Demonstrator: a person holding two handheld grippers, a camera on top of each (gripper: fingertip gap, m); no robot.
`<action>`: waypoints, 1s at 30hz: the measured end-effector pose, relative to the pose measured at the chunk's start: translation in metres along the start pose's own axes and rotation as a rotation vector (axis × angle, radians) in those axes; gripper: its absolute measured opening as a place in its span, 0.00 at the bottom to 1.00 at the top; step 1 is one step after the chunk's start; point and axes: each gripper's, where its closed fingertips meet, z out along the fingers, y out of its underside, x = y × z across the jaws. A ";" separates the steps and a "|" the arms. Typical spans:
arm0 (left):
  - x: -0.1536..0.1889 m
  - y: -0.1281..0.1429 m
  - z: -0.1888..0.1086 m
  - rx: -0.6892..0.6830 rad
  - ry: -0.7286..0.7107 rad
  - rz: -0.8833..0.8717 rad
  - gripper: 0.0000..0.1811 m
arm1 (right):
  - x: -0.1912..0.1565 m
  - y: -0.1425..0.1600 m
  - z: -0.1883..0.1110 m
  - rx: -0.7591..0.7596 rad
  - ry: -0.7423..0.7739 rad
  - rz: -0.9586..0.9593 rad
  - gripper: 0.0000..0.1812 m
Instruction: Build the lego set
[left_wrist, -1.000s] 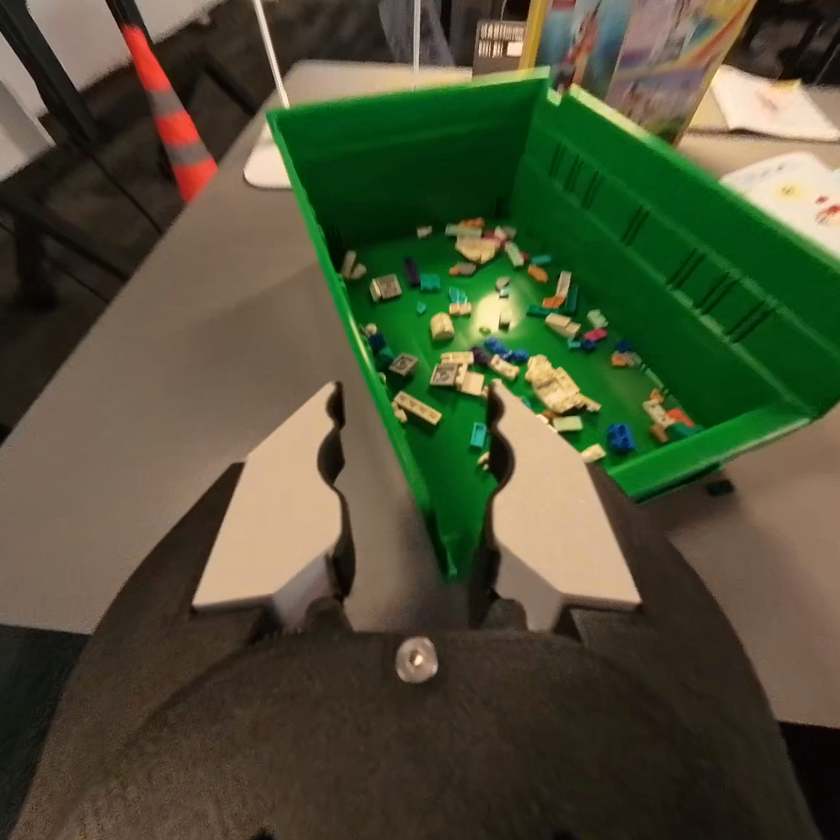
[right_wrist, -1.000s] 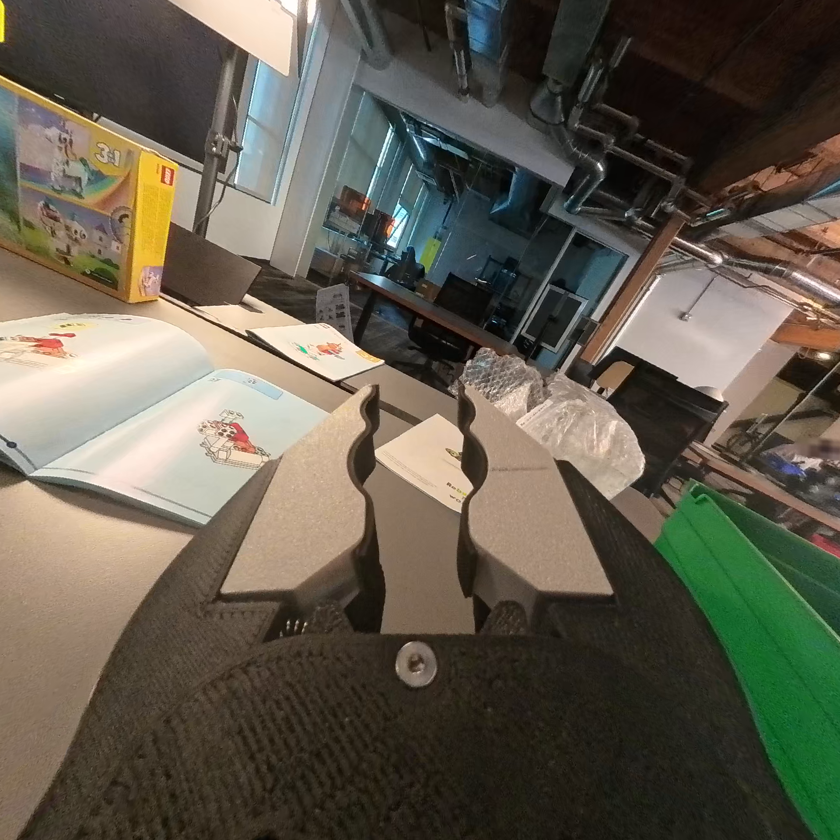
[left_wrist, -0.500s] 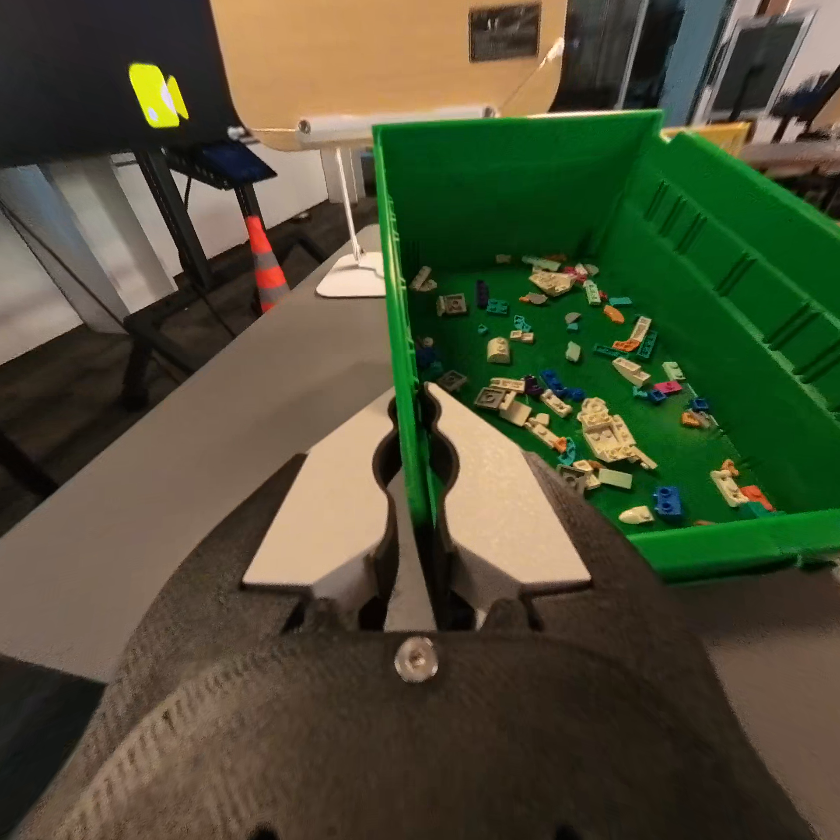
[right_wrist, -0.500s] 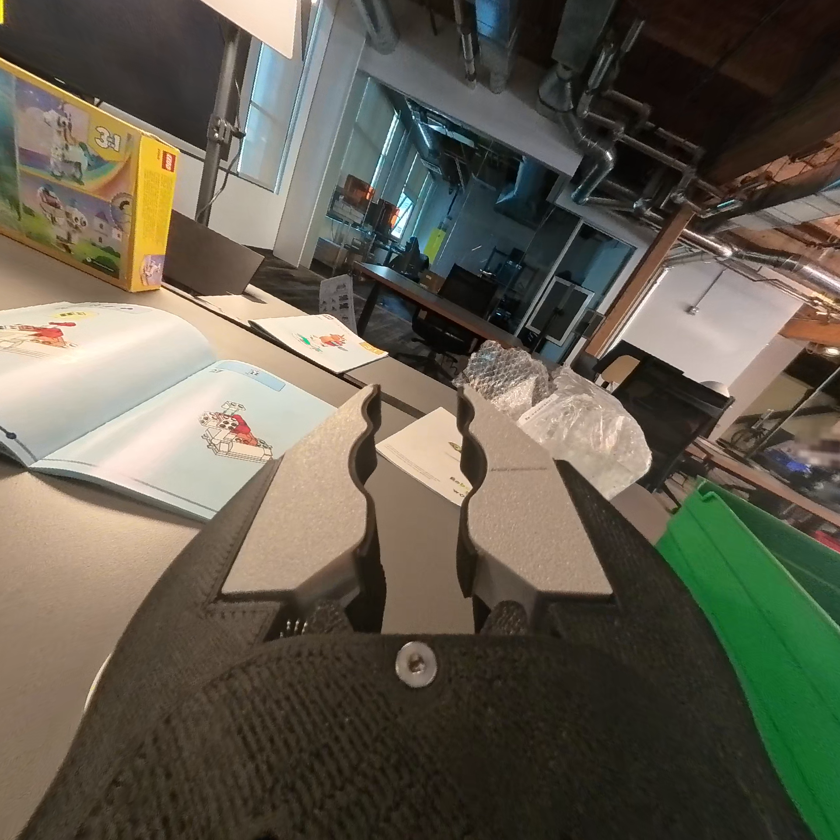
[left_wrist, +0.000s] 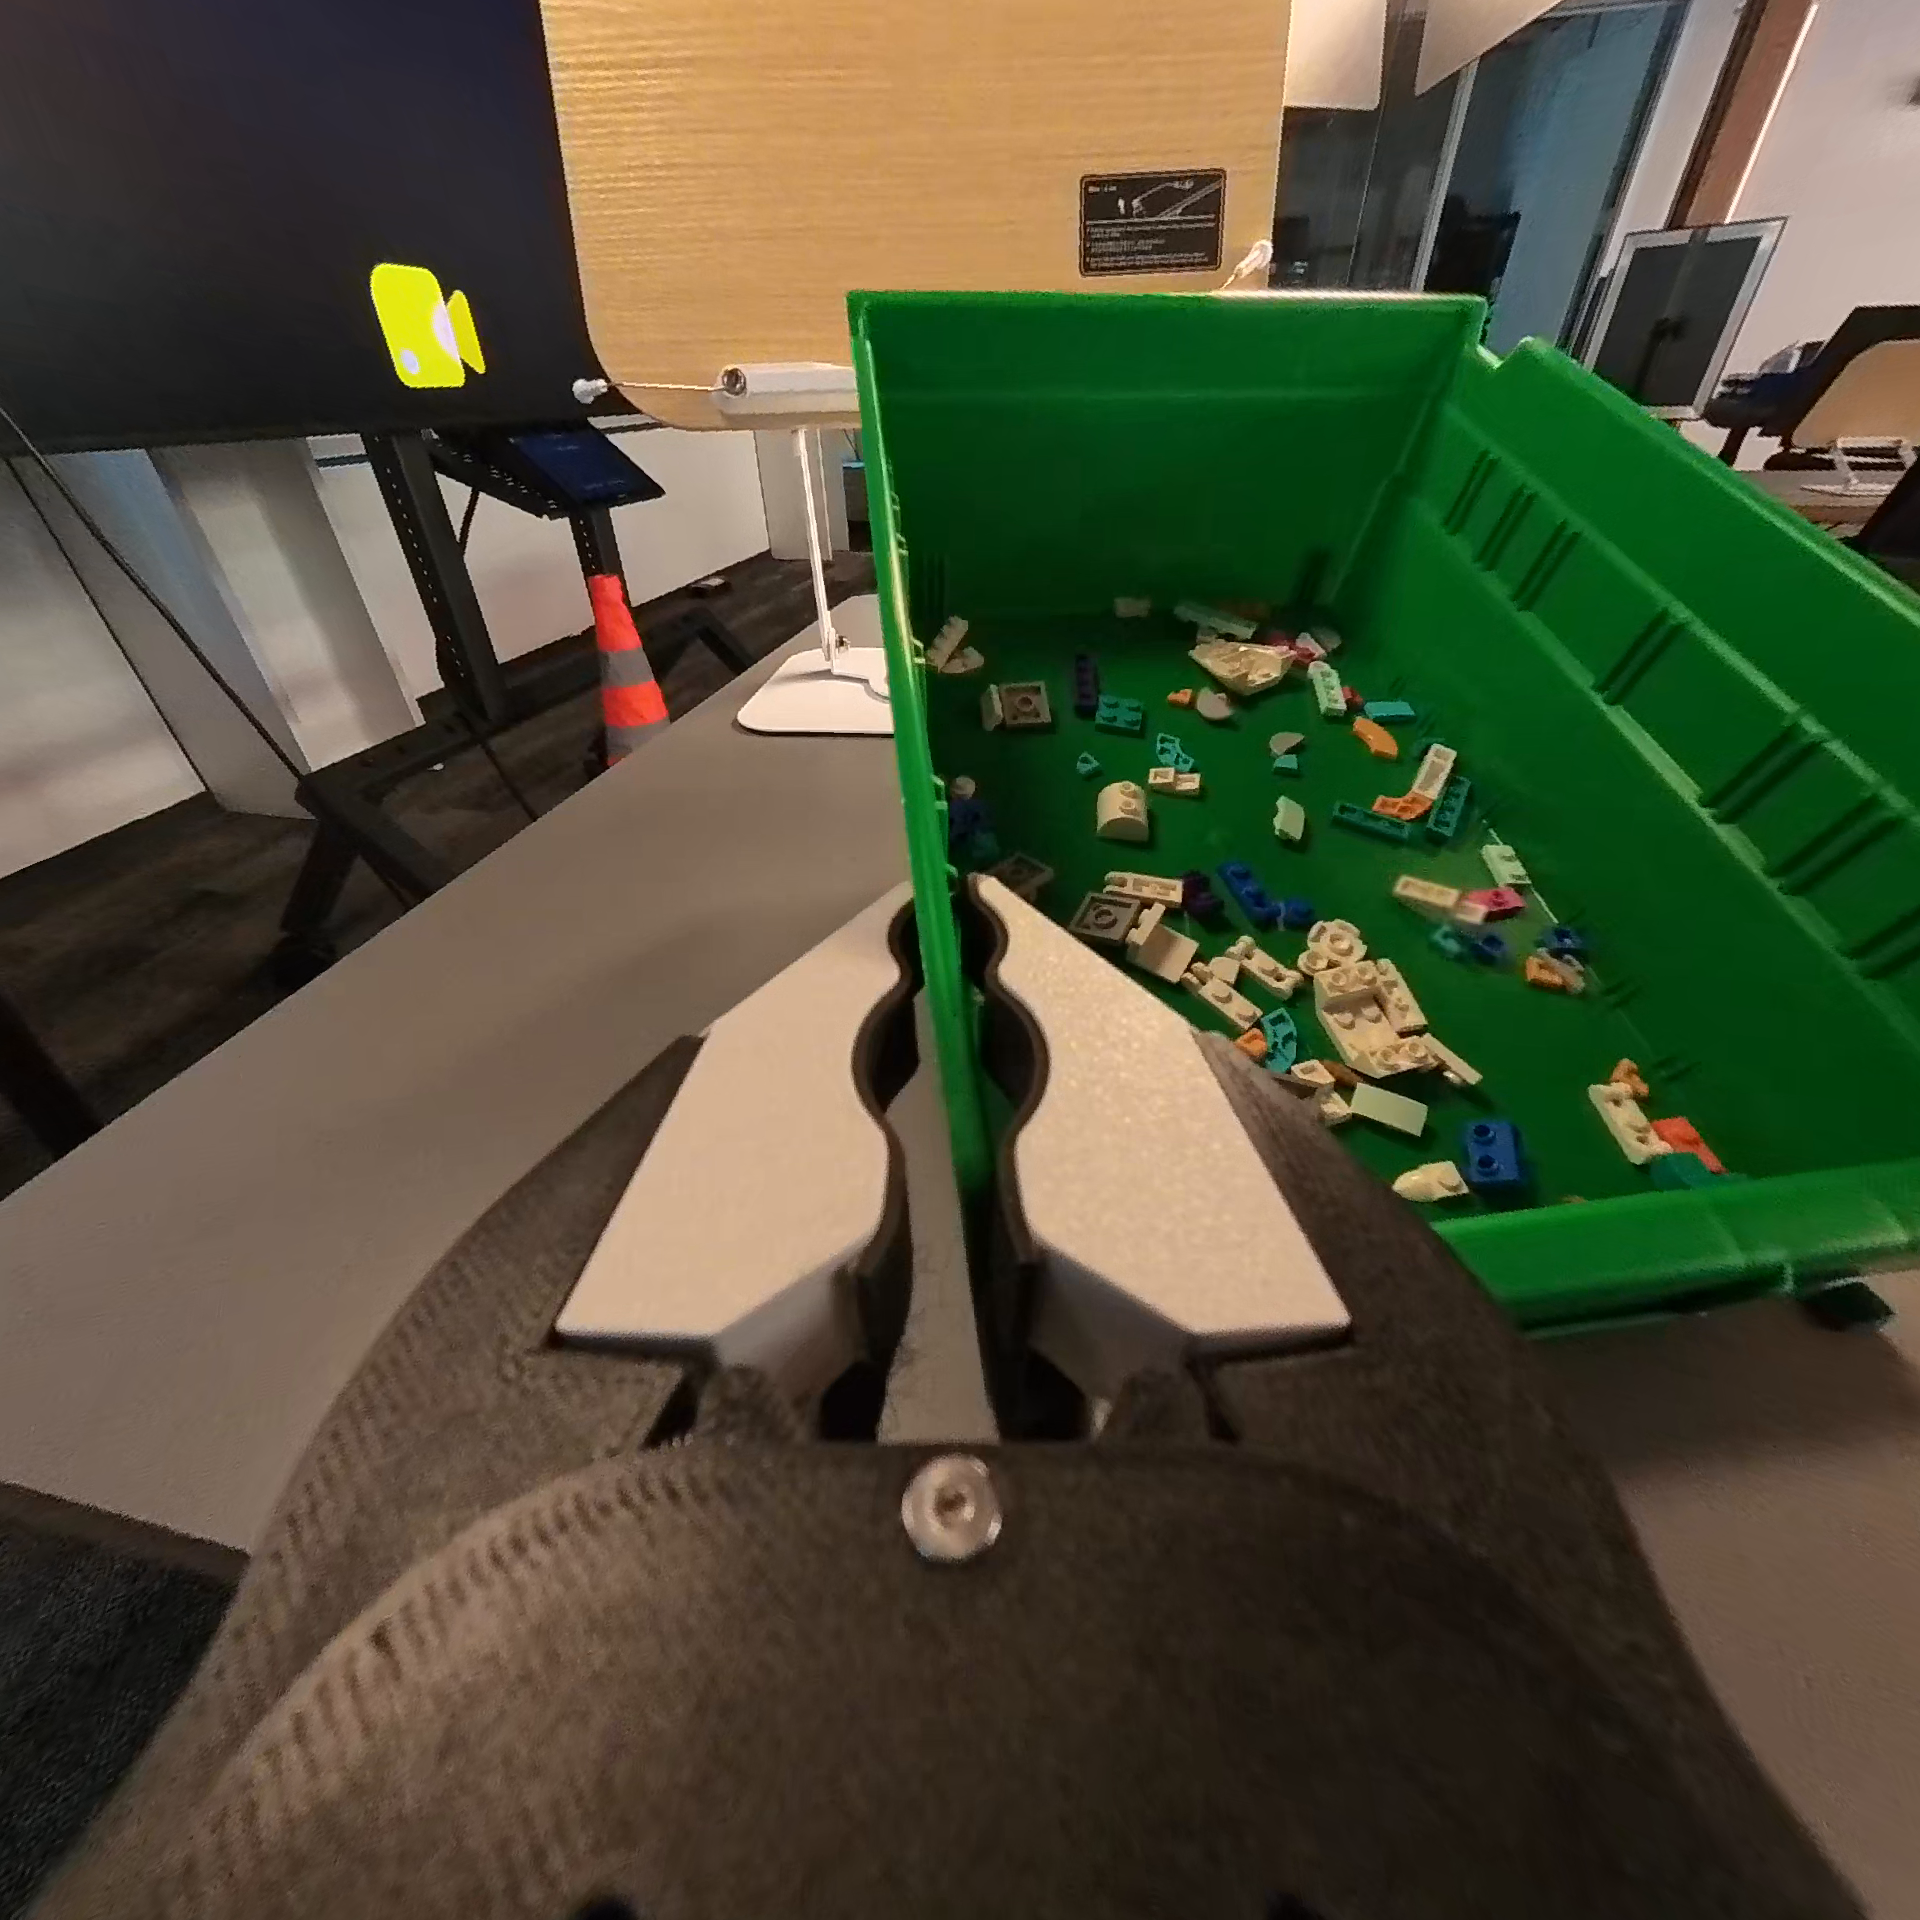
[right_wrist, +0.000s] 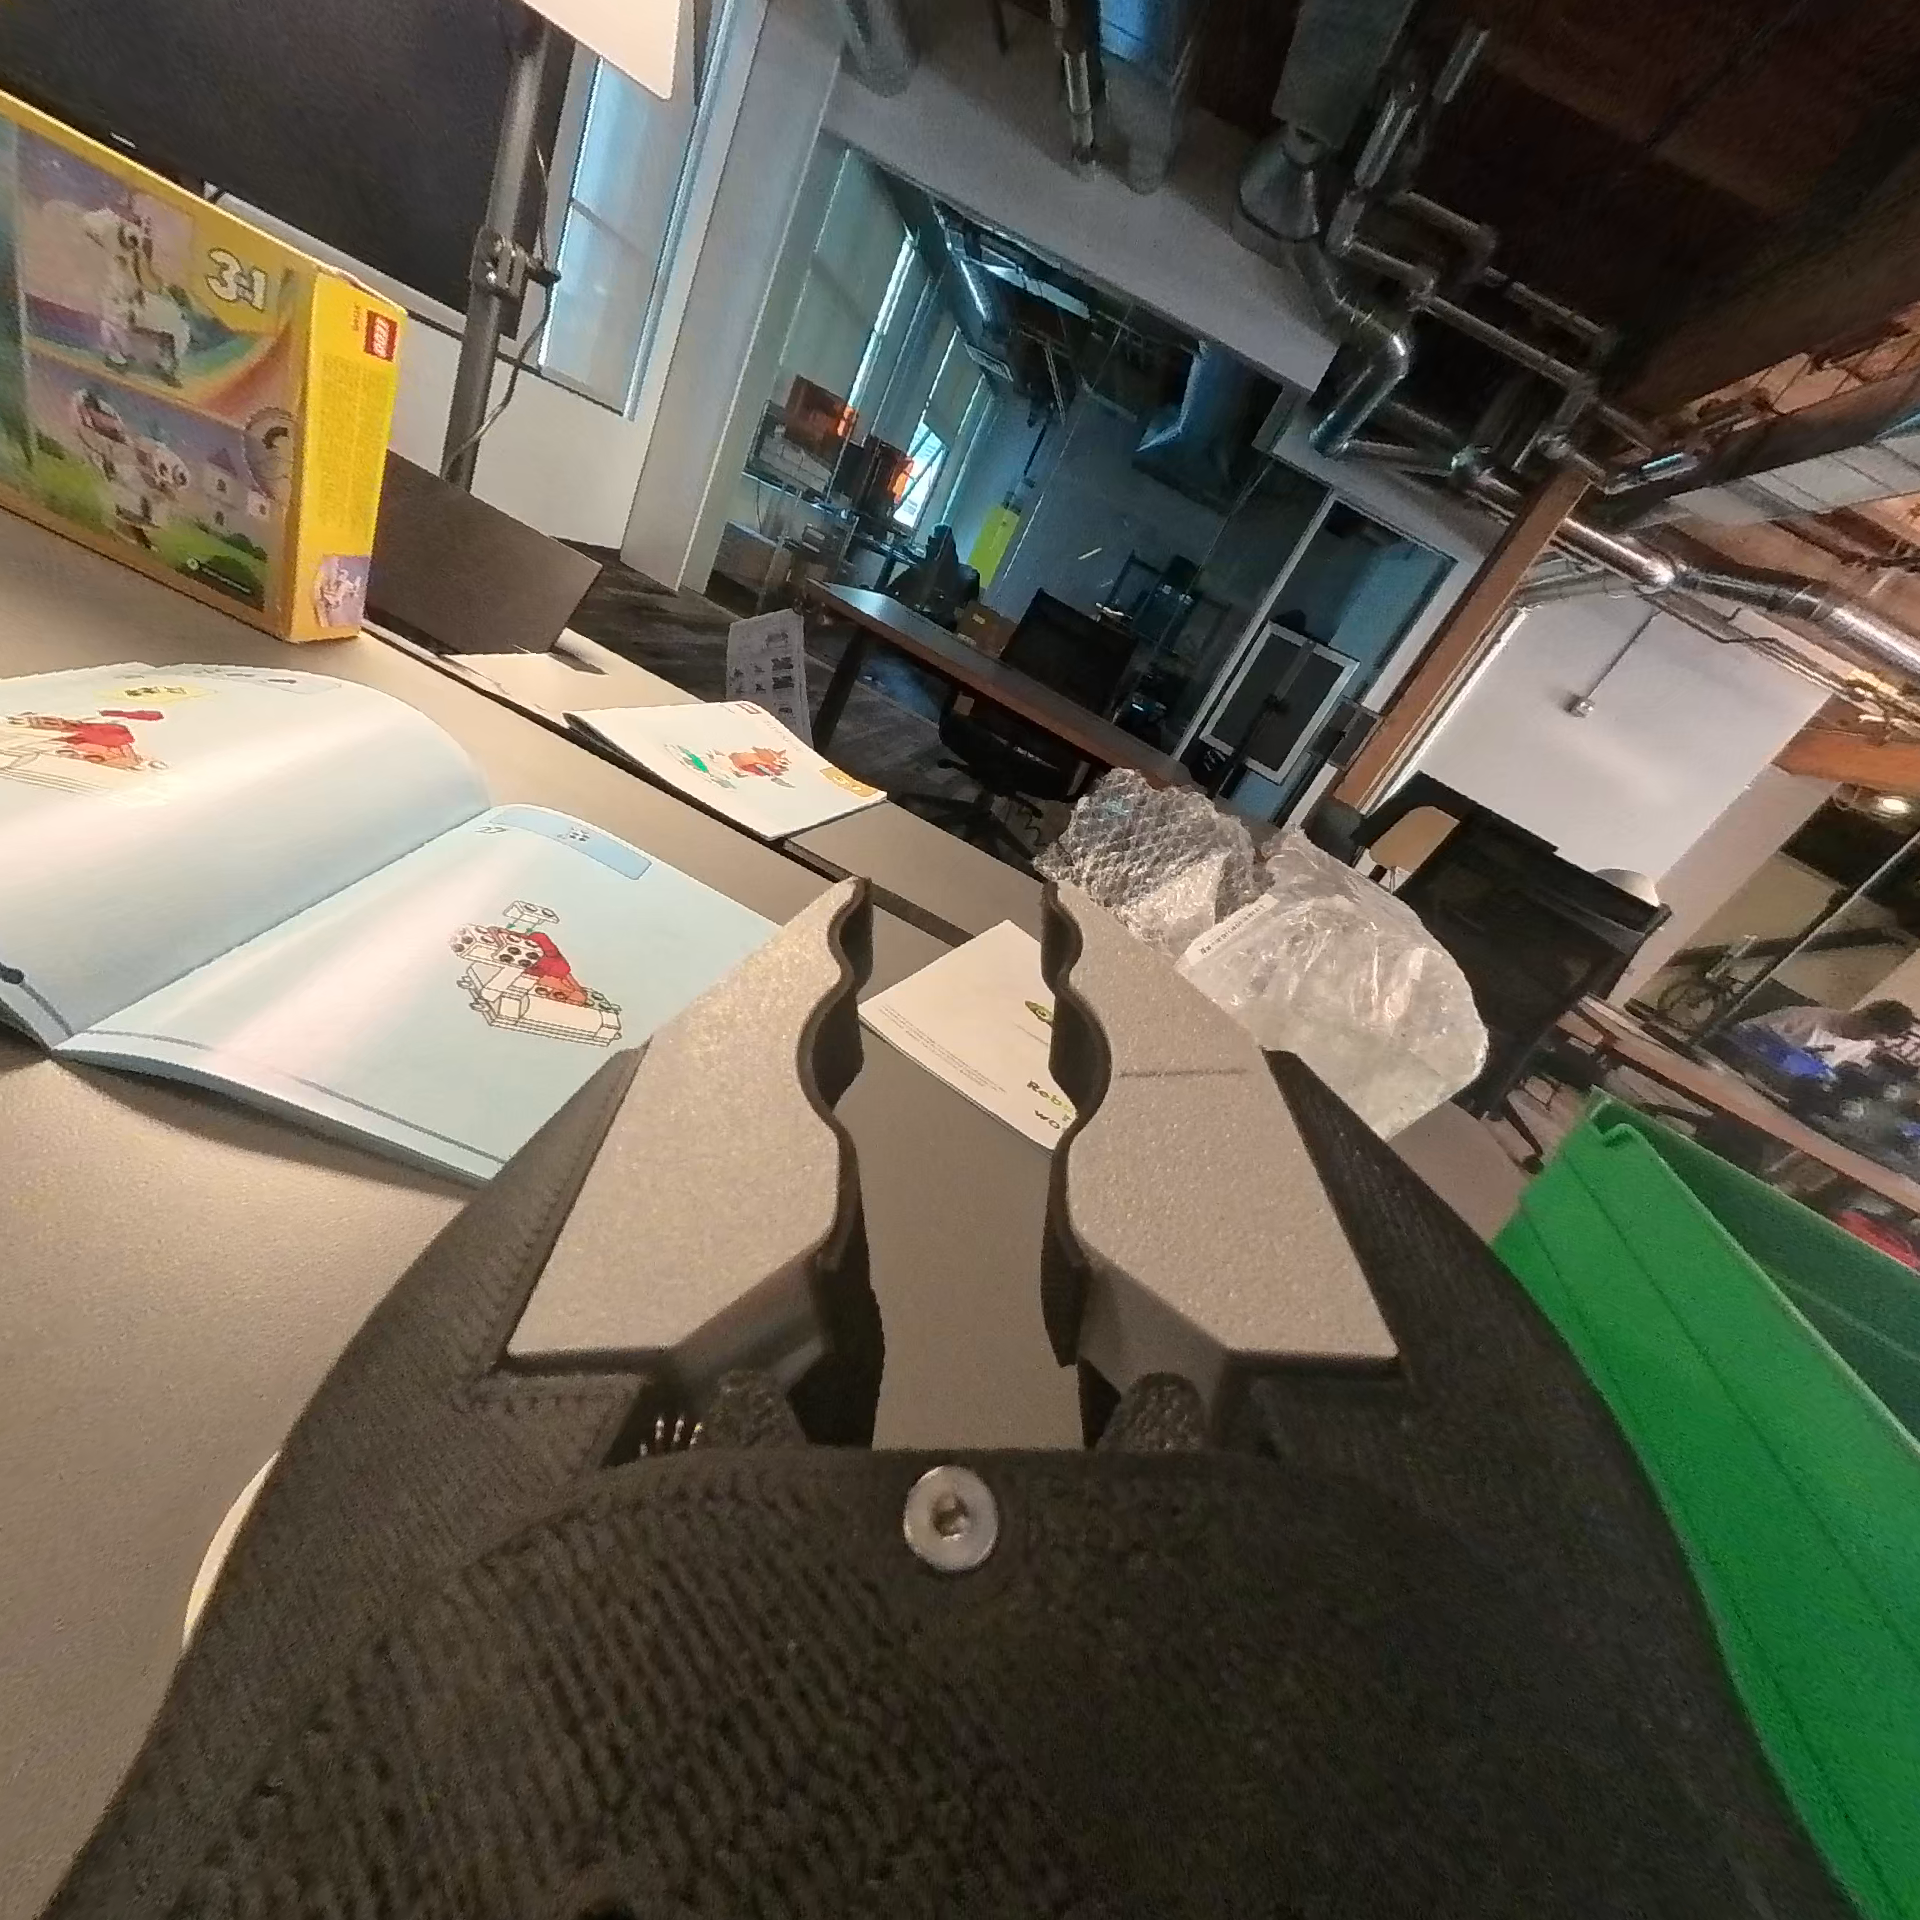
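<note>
the left hand-held gripper (left_wrist: 948, 904) is clenched on the near left wall of the green bin (left_wrist: 1662, 748), whose long axis runs away from it with loose lego pieces (left_wrist: 1340, 977) just to its right, while the right hand-held gripper (right_wrist: 954, 904) hangs released and empty over the desk (right_wrist: 208, 1247).

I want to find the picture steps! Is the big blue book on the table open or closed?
Open. The instruction booklet lies spread on the table, two pages showing with a fold between them.

Printed writing on yellow set box (right_wrist: 197, 416), open instruction booklet (right_wrist: 312, 914) beside it, black wall placard (left_wrist: 1151, 221), white leaflet (right_wrist: 987, 1029), none transcribed
</note>
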 end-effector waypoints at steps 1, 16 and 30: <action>0.000 0.000 0.000 0.001 -0.002 0.000 0.01 | 0.000 0.000 0.000 0.000 0.000 0.000 0.17; -0.001 0.000 -0.002 0.003 -0.026 0.004 0.01 | 0.000 0.001 0.000 -0.001 -0.007 0.002 0.16; -0.001 0.000 -0.002 0.003 -0.033 0.017 0.01 | -0.006 -0.005 -0.001 0.005 -0.007 0.001 0.16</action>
